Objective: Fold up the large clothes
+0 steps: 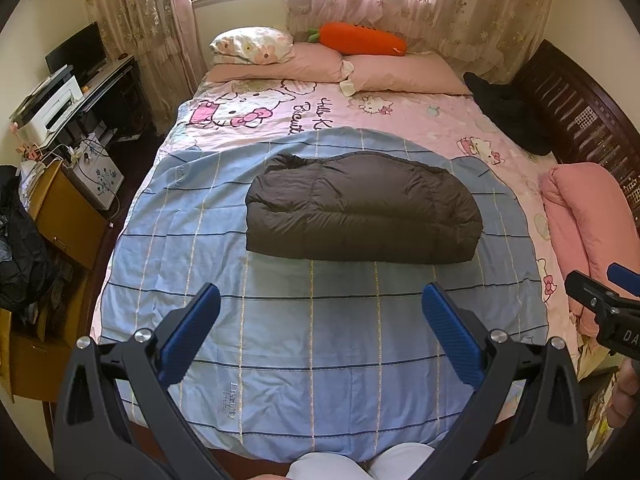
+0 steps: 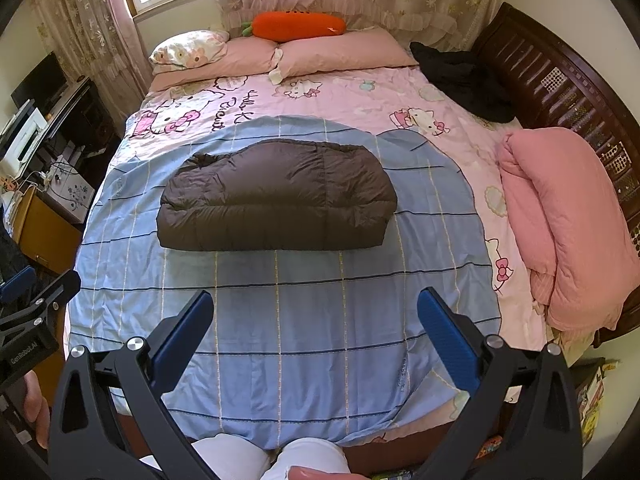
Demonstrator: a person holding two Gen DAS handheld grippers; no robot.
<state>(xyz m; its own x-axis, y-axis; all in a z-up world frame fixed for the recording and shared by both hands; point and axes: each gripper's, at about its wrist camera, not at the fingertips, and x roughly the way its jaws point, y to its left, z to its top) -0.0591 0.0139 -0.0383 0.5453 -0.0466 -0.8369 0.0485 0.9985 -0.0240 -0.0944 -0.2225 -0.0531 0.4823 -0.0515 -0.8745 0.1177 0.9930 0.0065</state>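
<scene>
A dark brown puffy jacket lies folded into a thick rectangular bundle on a blue checked sheet in the middle of the bed. My left gripper is open, held above the sheet near the bed's foot, well short of the jacket, with nothing between its blue pads. My right gripper is open too, at the same distance from the jacket and empty. The right gripper's body shows at the right edge of the left wrist view, and the left one's at the left edge of the right wrist view.
A rolled pink quilt and a black garment lie along the bed's right side by the dark wooden bed frame. Pillows and a carrot plush sit at the head. A desk with a printer and cabinets stand left.
</scene>
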